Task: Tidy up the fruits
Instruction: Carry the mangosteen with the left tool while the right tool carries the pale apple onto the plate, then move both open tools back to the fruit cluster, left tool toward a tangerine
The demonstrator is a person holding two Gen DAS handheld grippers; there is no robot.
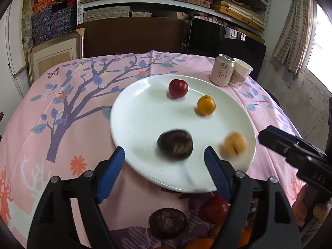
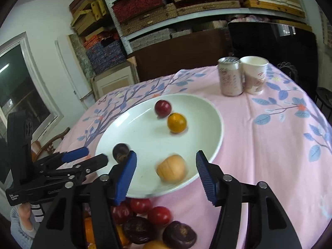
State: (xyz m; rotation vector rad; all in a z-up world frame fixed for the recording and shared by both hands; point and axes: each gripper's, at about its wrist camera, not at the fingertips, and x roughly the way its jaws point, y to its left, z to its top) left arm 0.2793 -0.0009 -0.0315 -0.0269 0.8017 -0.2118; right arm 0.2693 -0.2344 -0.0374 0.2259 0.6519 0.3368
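From the left wrist camera, the white plate (image 1: 132,112) holds four fruits: one red plum (image 1: 178,88), one small orange (image 1: 206,105), one dark brown fruit (image 1: 175,147) and one pale orange fruit (image 1: 233,147), the last two blurred. The left gripper (image 1: 164,161) stands spread with nothing between its blue pads; the dark brown fruit lies just ahead of the gap, touching neither finger, and the pale orange one sits just beyond the right-hand finger. Below the fingers, off the plate, lie a second dark fruit (image 1: 168,223), a red one (image 1: 214,209) and some orange pieces I cannot count. Far ahead and to the right stand one can (image 1: 222,70) and one paper cup (image 1: 241,72), touching. The right gripper's black body enters from the right edge.

From the right wrist camera, the same four fruits sit on the plate (image 2: 211,124). The right gripper (image 2: 166,161) is spread and empty; the pale orange fruit (image 2: 171,169) lies ahead in the gap, apart from both pads, and the dark brown fruit (image 2: 121,151) is just beyond the left-hand finger. The left gripper (image 2: 91,155) shows further left. Beneath the fingers a pile (image 2: 153,222) of red, dark and orange fruits rests on the pink tablecloth (image 2: 269,155).
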